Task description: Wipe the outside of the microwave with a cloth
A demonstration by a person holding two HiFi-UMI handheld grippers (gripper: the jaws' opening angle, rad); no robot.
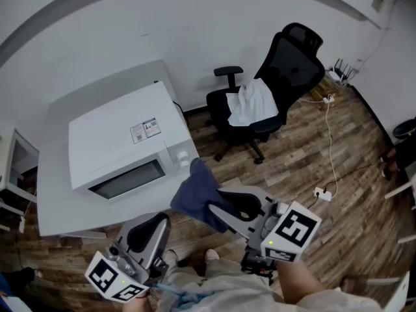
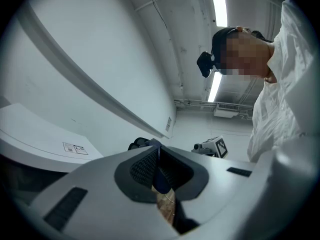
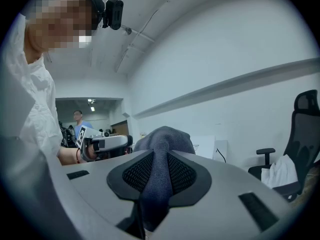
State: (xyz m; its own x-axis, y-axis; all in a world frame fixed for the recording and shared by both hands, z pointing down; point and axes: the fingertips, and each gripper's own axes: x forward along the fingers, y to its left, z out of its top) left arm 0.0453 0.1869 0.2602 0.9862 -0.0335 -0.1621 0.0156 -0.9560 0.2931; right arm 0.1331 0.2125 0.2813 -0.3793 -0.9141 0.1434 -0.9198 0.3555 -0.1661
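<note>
1. Holding the dark blue cloth (image 1: 195,190) in your right tongs (image 1: 218,208), you have both ribbed pads (image 3: 137,174) clamped on a fold of it. In the right gripper view the fabric bulges up past the tips and hangs down between the pads.
2. The cloth sits in the middle of the head view, just beside the front right corner of the microwave (image 1: 123,142), near its two knobs. You cannot tell from these views whether it touches the casing.
3. Your left tongs (image 1: 159,223) sit at the lower left of the head view, pressed together with nothing gripped. The left gripper view shows their tips meeting, with the cloth showing just past them.
4. The microwave is white and stands on a white bench (image 1: 52,207) in the left half of the head view. Its dark door window faces the bottom of the frame, and a label lies on its top.
5. A black office chair (image 1: 286,64) stands at the upper right on the wood floor (image 1: 305,168), with a white garment (image 1: 253,103) draped over its seat.
6. A white cable (image 1: 331,142) runs down the right side of the head view to a plug block on the floor.
7. In the right gripper view your left tongs show at middle left, and a person in blue (image 3: 78,119) stands far back behind them.
</note>
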